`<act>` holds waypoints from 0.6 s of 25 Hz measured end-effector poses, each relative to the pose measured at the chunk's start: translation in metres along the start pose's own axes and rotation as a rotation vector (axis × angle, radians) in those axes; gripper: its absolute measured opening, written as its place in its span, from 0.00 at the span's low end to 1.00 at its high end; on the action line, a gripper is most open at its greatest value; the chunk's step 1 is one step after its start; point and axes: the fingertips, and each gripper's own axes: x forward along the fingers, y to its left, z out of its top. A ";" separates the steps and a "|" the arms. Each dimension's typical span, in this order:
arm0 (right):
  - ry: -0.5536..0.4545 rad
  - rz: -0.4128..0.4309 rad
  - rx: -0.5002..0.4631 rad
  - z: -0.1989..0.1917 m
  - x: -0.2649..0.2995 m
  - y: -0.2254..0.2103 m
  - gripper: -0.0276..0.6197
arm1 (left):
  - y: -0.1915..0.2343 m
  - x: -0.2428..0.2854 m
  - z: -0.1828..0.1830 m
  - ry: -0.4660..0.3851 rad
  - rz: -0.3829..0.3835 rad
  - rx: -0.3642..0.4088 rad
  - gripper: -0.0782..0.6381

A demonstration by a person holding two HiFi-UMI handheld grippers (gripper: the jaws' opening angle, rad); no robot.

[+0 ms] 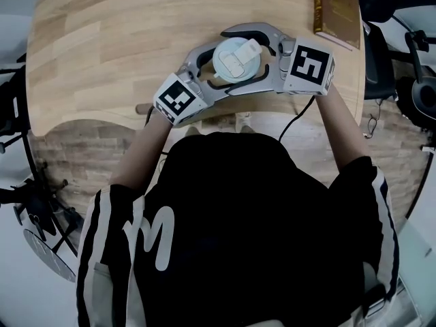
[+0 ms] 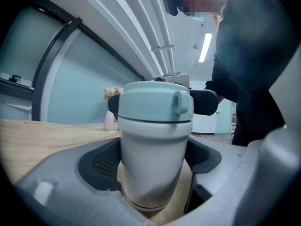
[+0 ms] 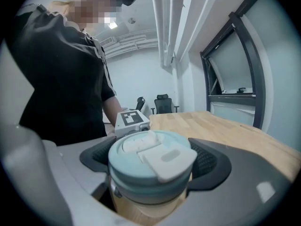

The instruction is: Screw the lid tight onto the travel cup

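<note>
Wood-grain desk (image 1: 102, 46) fills the head view, with the cup standing upright near its front edge, straight ahead of the person. Only its pale blue lid (image 1: 237, 58) shows from above. The left hand-held gripper (image 1: 228, 67) comes in from the lower left and the right hand-held gripper (image 1: 248, 53) from the right, and both close around the cup. A book (image 1: 336, 9) lies well apart at the far right corner.

In the left gripper view, the cup (image 2: 153, 164) stands between this hand-held gripper's jaws. Its pads (image 2: 106, 161) lie against both sides of the white body with no gap showing, so it is clamped on the cup. The lid (image 2: 155, 105) sits level on top, and the other gripper's dark pads flank it.

In the right gripper view, the lid (image 3: 150, 161) sits between the jaws, and the pads (image 3: 214, 161) meet its rim on either side. I read that as a grip on the lid, though a light one is possible. The white flip tab points toward the camera, close to the right pad.

Several things could go wrong from here. If the hold on the lid is light, the pads may skid round the smooth rim and leave it loose. If the lower clamp is weak, the body may turn with the lid, so nothing tightens. A pad catching the tab could pop it up. Uneven downward pressure during the twist could tilt the lid and cross the thread.
</note>
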 end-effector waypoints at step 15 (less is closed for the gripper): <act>-0.120 -0.276 0.063 0.008 -0.003 -0.010 0.78 | -0.002 0.002 -0.001 0.009 -0.015 0.008 0.70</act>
